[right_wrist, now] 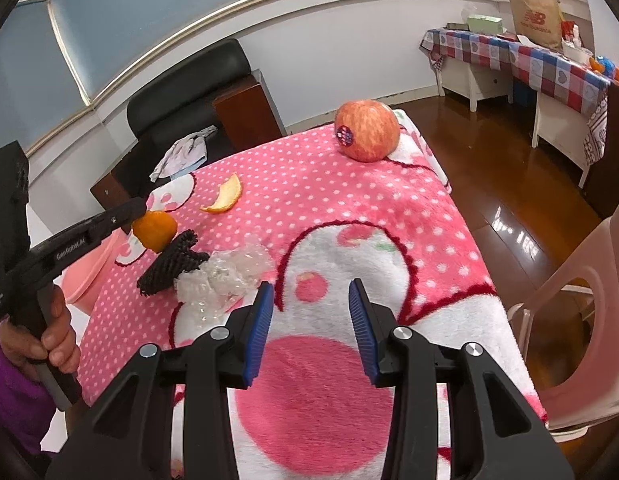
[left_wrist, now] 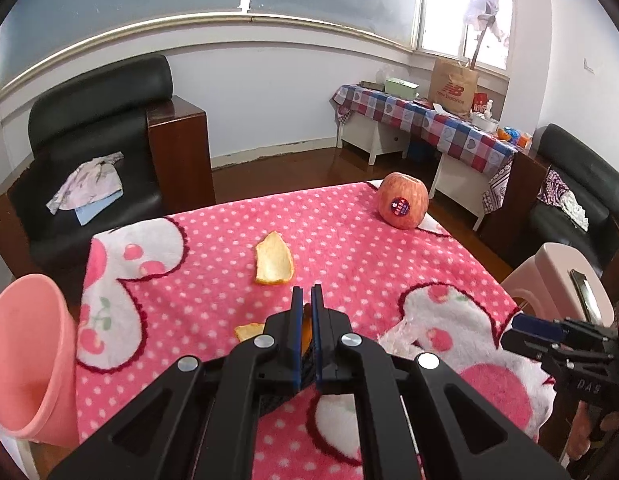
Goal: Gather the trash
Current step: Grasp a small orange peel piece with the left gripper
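My left gripper (left_wrist: 306, 294) is shut on an orange peel piece (right_wrist: 155, 230) and holds it just above the pink spotted cloth (left_wrist: 349, 248); the peel shows between the blue pads (left_wrist: 307, 326). Another peel (left_wrist: 274, 259) lies on the cloth ahead; it also shows in the right wrist view (right_wrist: 225, 196). A black foam net (right_wrist: 171, 264) and crumpled clear plastic (right_wrist: 221, 276) lie side by side on the cloth. My right gripper (right_wrist: 311, 294) is open and empty above the cloth, right of the plastic. A pink bin (left_wrist: 27, 356) stands at the table's left edge.
A red apple (left_wrist: 403, 200) with a sticker stands at the far right corner of the table. A pink plastic chair (right_wrist: 589, 320) stands to the right. Black armchairs (left_wrist: 97, 140) and a checked side table (left_wrist: 429, 120) stand beyond.
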